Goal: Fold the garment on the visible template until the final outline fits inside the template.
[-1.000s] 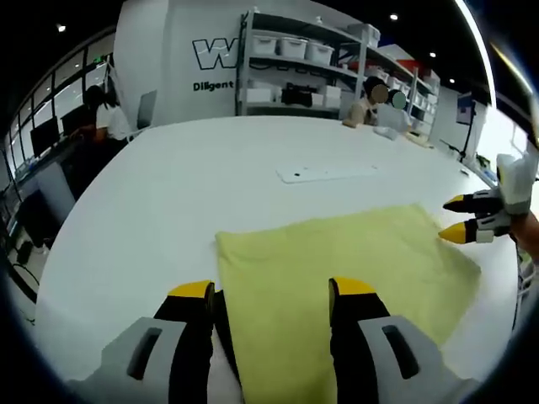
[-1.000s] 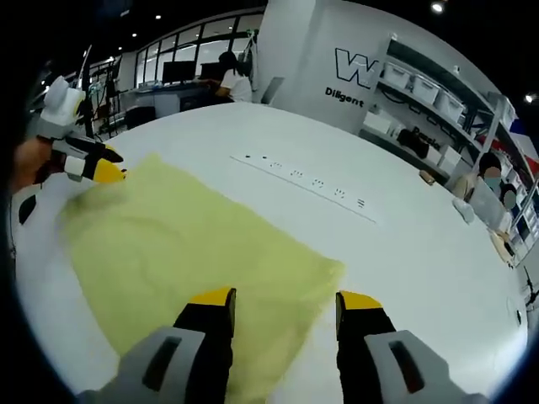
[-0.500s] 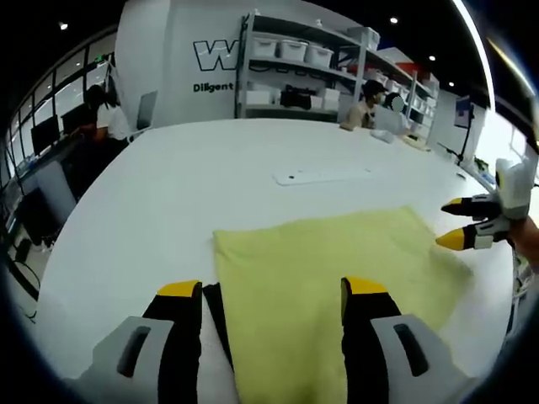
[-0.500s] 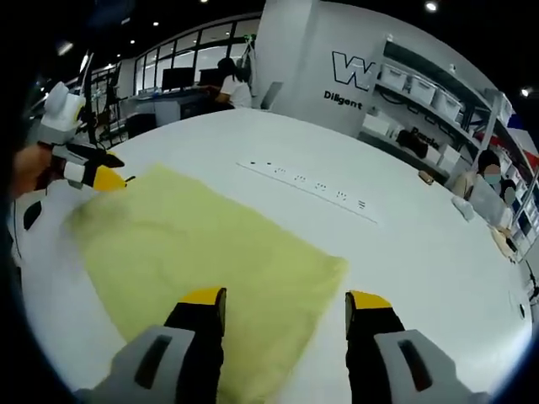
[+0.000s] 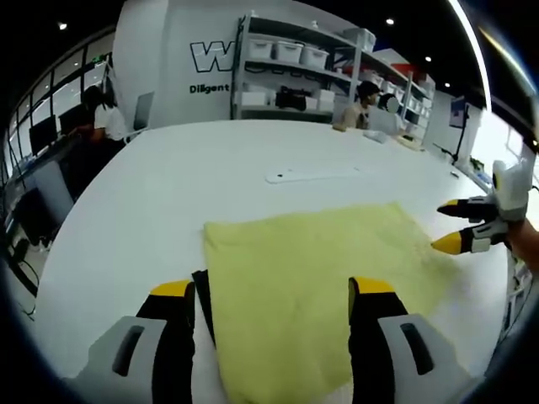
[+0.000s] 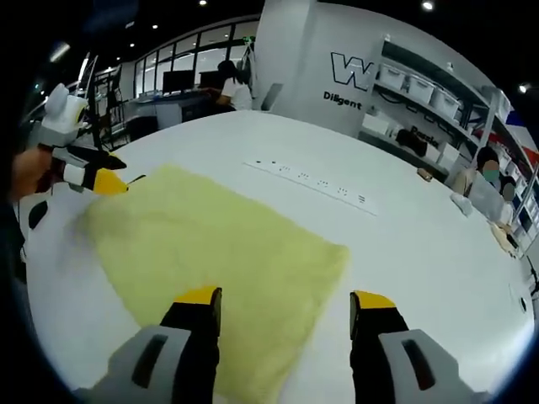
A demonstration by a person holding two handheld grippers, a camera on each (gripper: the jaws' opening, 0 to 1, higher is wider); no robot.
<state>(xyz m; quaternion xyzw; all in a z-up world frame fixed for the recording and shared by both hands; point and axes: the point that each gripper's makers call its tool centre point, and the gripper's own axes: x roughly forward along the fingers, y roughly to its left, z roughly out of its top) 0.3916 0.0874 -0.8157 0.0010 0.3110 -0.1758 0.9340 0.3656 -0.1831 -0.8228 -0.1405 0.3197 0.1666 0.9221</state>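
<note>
Yellow garment [image 5: 312, 269] lies flat on white table [image 5: 168, 185] between open left gripper [image 5: 269, 290] jaws.

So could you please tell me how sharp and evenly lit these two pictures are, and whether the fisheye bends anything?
Left gripper view: even overhead light, the flat pale-yellow cloth garment sharp, the white table edge bowed by the lens, window glare at the right. Right gripper view: the garment soft and smeared at its near-left corner by the other tongs, the grey wall shelving curved, ceiling spots small and bright.
</note>
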